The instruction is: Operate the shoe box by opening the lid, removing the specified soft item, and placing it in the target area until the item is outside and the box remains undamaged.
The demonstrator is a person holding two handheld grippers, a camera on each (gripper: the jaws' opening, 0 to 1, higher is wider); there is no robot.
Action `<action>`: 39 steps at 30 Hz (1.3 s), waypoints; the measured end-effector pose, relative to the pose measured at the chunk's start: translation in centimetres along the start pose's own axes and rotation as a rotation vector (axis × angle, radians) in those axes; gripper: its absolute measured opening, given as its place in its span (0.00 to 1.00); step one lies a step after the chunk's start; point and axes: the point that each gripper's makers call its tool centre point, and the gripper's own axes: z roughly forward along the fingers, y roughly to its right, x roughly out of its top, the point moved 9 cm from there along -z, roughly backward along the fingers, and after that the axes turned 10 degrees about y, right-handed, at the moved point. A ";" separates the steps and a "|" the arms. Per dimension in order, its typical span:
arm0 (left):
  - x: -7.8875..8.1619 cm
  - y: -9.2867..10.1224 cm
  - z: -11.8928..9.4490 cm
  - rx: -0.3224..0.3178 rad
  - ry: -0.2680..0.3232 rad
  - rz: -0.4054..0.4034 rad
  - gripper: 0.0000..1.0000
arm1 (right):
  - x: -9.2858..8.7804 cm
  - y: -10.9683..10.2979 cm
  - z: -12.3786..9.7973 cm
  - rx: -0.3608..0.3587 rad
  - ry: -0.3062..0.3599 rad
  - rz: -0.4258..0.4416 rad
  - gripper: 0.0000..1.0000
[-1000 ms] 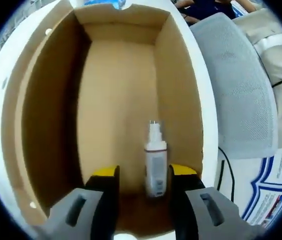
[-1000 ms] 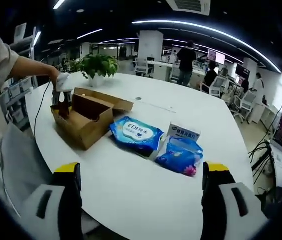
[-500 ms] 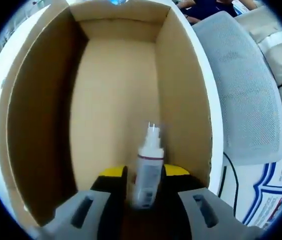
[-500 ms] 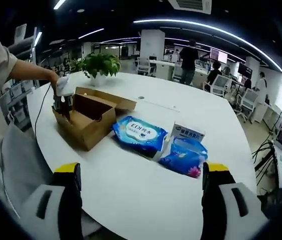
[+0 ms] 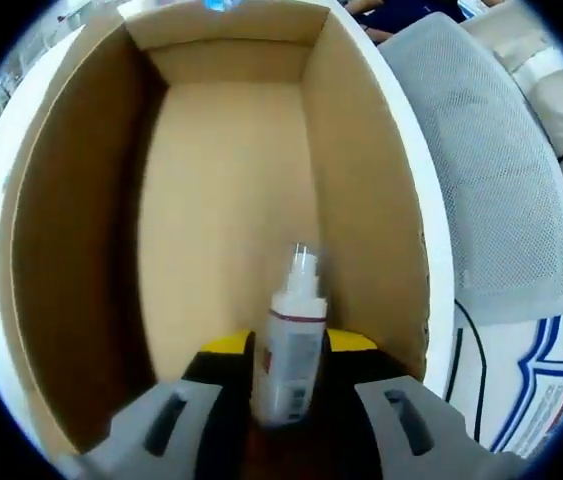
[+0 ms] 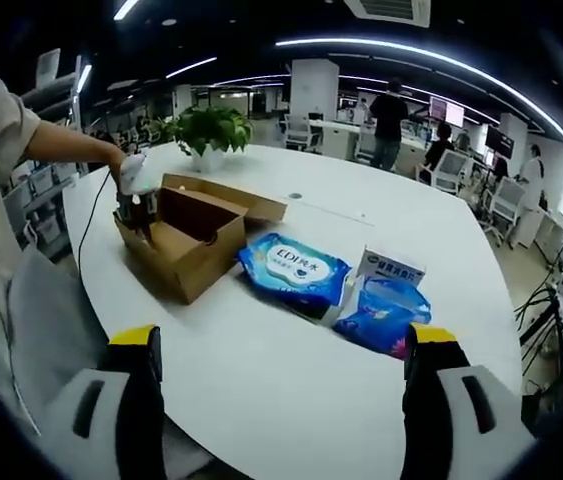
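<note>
Inside, the left gripper (image 5: 286, 365) is clamping a small white bottle (image 5: 289, 350) low in the open shoe box (image 5: 81, 250).

Its pale body is carrying a dark red band, and its long axis is pointing nozzle-first along the box floor toward the far end wall. Bare cardboard is lying open ahead and to both sides of it. Over the white table (image 6: 291, 370), the right gripper (image 6: 286, 375) is hanging with jaws spread wide, holding nothing, well apart from the blue wipes pack (image 6: 296, 268).
</note>
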 end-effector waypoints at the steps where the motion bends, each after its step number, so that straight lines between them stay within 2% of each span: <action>1: 0.0 0.0 0.0 -0.003 0.001 0.010 0.25 | -0.1 0.0 0.0 0.001 0.000 0.001 0.96; 4: 0.1 0.0 0.2 0.023 0.022 0.026 0.20 | -0.2 -0.1 0.2 0.003 -0.003 0.006 0.96; 5: 0.1 0.0 0.3 0.034 0.016 -0.007 0.20 | -0.2 -0.2 0.3 0.004 -0.003 0.007 0.96; 11: 0.2 -0.3 0.1 0.068 0.042 -0.055 0.18 | -0.1 -0.6 0.6 0.032 -0.005 -0.001 0.92; 20: 0.5 0.0 -0.4 0.068 0.076 -0.139 0.17 | 0.0 -1.2 1.0 0.062 0.001 -0.005 0.88; 24: 0.9 -0.3 -1.3 0.095 0.117 -0.185 0.17 | 0.2 -1.6 1.2 0.077 0.012 -0.009 0.87; 28: 1.6 -0.2 -2.5 0.099 0.185 -0.222 0.17 | 0.5 -2.2 1.5 0.105 0.023 -0.016 0.84; 36: 3.5 0.2 -4.1 0.113 0.254 -0.202 0.17 | 1.8 -3.5 3.1 0.157 0.065 -0.034 0.80; 39: 4.4 0.4 -4.6 0.100 0.296 -0.182 0.17 | 2.3 -4.3 3.9 0.204 0.073 -0.057 0.78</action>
